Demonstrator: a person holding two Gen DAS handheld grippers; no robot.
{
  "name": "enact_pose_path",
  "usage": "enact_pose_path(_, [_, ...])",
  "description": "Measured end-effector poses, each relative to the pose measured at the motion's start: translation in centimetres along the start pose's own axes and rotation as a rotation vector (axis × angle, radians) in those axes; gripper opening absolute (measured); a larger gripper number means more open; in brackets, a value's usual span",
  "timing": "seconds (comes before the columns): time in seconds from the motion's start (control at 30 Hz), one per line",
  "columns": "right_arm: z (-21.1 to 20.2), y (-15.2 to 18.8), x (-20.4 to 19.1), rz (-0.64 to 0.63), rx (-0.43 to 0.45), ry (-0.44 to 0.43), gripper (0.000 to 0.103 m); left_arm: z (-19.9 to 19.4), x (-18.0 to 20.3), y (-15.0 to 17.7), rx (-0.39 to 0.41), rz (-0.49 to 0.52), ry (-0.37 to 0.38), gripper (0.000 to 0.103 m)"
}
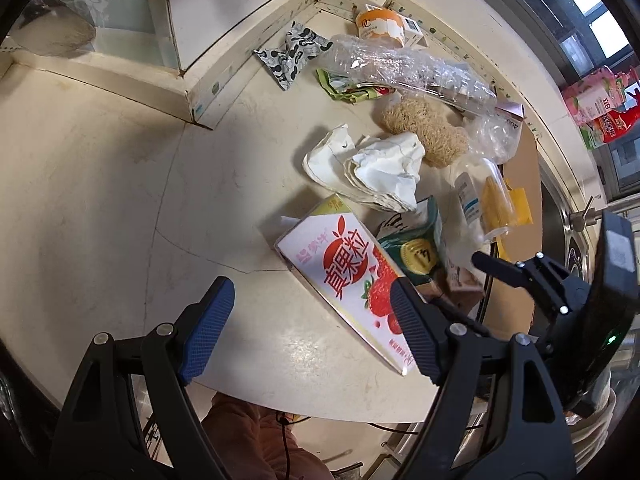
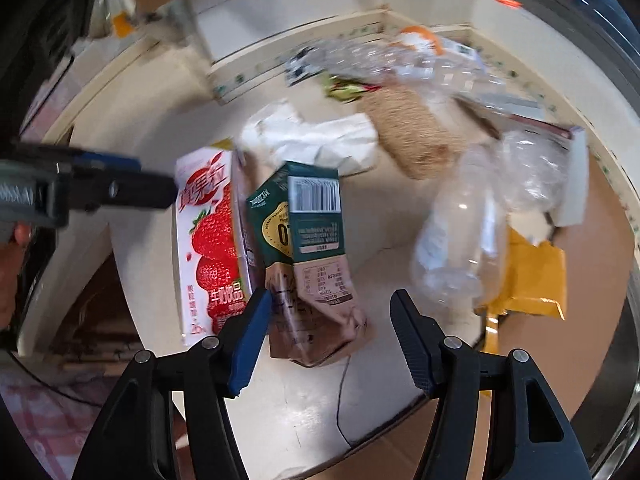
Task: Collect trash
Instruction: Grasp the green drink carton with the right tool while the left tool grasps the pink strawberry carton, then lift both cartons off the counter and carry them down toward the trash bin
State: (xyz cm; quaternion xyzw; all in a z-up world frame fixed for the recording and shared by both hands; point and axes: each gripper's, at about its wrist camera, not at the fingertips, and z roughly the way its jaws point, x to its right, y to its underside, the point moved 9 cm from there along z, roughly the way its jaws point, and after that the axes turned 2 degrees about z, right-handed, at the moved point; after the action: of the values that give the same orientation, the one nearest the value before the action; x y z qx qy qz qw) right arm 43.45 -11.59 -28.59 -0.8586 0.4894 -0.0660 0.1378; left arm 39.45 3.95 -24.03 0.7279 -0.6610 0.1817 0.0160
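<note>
Hovering with left tongs (image 1: 312, 320) apart over the strawberry carton (image 1: 344, 276) and right tongs (image 2: 332, 334) apart around the green carton (image 2: 308, 240), we have collected nothing yet.

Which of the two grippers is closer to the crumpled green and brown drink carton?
Right. The right gripper straddles the crumpled green and brown drink carton's squashed end, jaws open. The left gripper hangs over the neighbouring strawberry milk carton.
</note>
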Motion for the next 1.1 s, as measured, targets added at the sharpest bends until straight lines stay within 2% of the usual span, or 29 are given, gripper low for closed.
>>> enact_pose_path(0.3, [1.6,0.0,-2.6,0.028,-0.019,-0.075,0.063,0.0,0.0,0.7,-0.008,-0.005,-0.020,0.078])
enact_pose_path(0.33, [1.7,0.1,-2.7,0.034,-0.017,-0.080,0.058,0.0,0.1,0.8,-0.009,-0.006,-0.022,0.078])
enact_pose_path(0.37, [1.8,0.2,-2.7,0.042,-0.018,-0.086,0.045,0.1,0.1,0.8,-0.010,-0.007,-0.022,0.078])
enact_pose_path(0.43, [2.3,0.9,-2.9,0.060,-0.039,-0.080,0.039,0.2,0.2,1.0,-0.014,-0.010,-0.022,0.078])
enact_pose_path(0.53, [1.9,1.6,-2.8,0.107,-0.018,-0.061,0.039,0.3,0.5,1.2,-0.017,-0.009,-0.029,0.078])
enact_pose_path(0.9, [-2.9,8.3,-1.3,0.453,0.104,-0.054,0.039,1.9,3.1,1.4,-0.058,0.018,-0.084,0.078])
enact_pose_path(1.1, [-3.5,11.4,-1.3,0.529,0.111,-0.044,0.039,4.1,3.7,1.9,-0.104,-0.009,-0.125,0.078])
